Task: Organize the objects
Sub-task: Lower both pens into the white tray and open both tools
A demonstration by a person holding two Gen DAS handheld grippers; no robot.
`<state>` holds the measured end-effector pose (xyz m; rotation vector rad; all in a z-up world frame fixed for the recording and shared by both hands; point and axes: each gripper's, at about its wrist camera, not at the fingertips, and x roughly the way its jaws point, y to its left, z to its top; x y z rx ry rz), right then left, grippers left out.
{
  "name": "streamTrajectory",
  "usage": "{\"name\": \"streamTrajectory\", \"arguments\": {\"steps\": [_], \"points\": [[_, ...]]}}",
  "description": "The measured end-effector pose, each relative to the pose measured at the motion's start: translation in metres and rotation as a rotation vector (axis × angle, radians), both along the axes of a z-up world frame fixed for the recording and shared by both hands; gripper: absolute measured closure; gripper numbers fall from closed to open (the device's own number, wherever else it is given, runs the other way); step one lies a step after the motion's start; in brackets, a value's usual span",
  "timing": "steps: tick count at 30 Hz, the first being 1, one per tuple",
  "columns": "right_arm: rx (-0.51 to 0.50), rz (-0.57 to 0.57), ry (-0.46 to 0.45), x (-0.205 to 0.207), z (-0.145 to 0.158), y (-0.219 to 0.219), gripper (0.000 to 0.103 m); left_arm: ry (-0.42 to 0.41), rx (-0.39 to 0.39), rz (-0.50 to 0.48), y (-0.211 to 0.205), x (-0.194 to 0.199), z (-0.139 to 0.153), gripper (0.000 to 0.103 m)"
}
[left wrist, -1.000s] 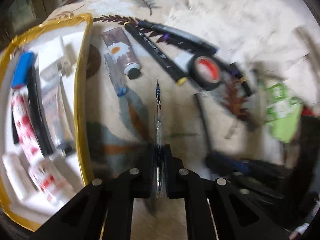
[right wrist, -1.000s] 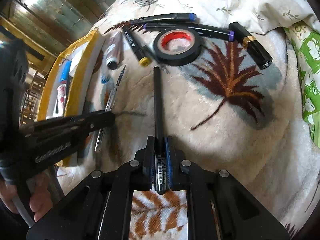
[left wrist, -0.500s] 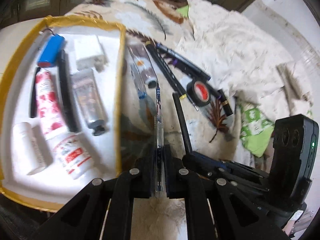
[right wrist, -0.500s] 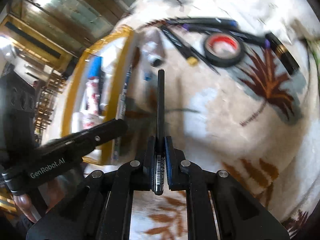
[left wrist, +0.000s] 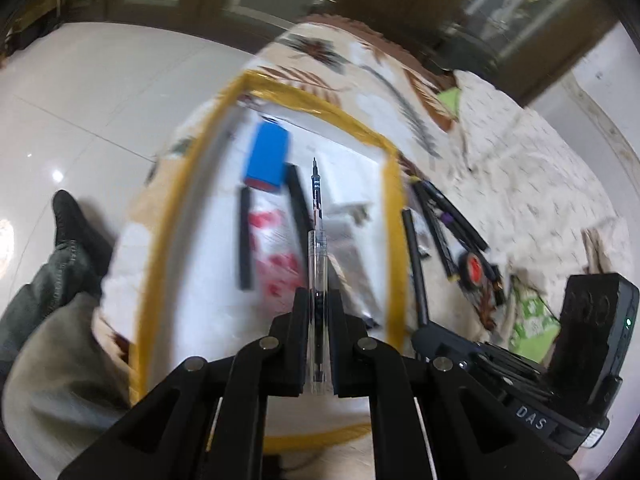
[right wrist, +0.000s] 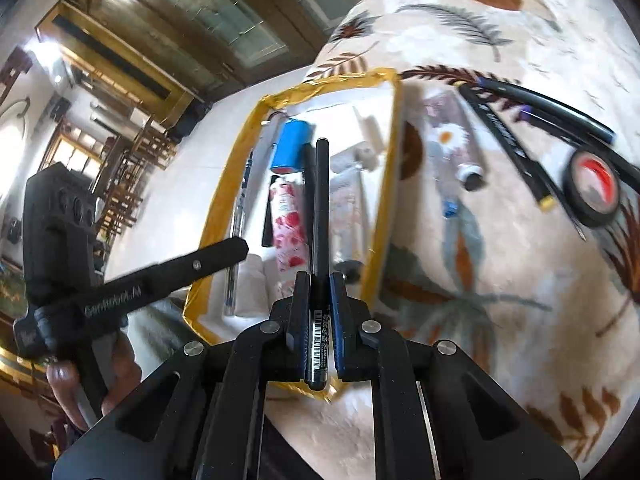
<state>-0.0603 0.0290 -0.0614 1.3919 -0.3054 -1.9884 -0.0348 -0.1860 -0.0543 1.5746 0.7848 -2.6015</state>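
My left gripper (left wrist: 318, 308) is clamped on a clear pen (left wrist: 318, 264), tip pointing out over the yellow-rimmed tray (left wrist: 394, 240). My right gripper (right wrist: 320, 292) is clamped on a black pen (right wrist: 320, 208), also held above the tray.

Only the left view shows my leg and black shoe (left wrist: 68, 220) on the tiled floor, plus the right tool's camera body. Only the right view shows my left hand (right wrist: 116, 376) on its handle and the daisy-print tube (right wrist: 452, 140) lying on the leaf-pattern blanket (right wrist: 500, 340) just outside the tray. Both views catch the black tape roll with the red core (right wrist: 596, 188) and the dark markers (right wrist: 552, 108) beside it, well apart from the tray.

In the tray: blue cylinder (right wrist: 292, 148) at the far end, red-flowered tube (right wrist: 288, 228) in the middle, a black stick (left wrist: 245, 240), and white items too blurred to name.
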Motion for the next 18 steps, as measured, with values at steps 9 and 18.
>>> {"name": "streamTrajectory", "arguments": {"steps": [9,18], "points": [[0.032,0.049,-0.006,-0.031,-0.011,-0.039,0.094,-0.066,-0.065,0.007,-0.024,-0.035,-0.019,0.096],[0.067,0.043,-0.006,-0.052,-0.021,-0.058,0.094,-0.082,-0.092,0.029,-0.027,-0.038,-0.037,0.096]]}}
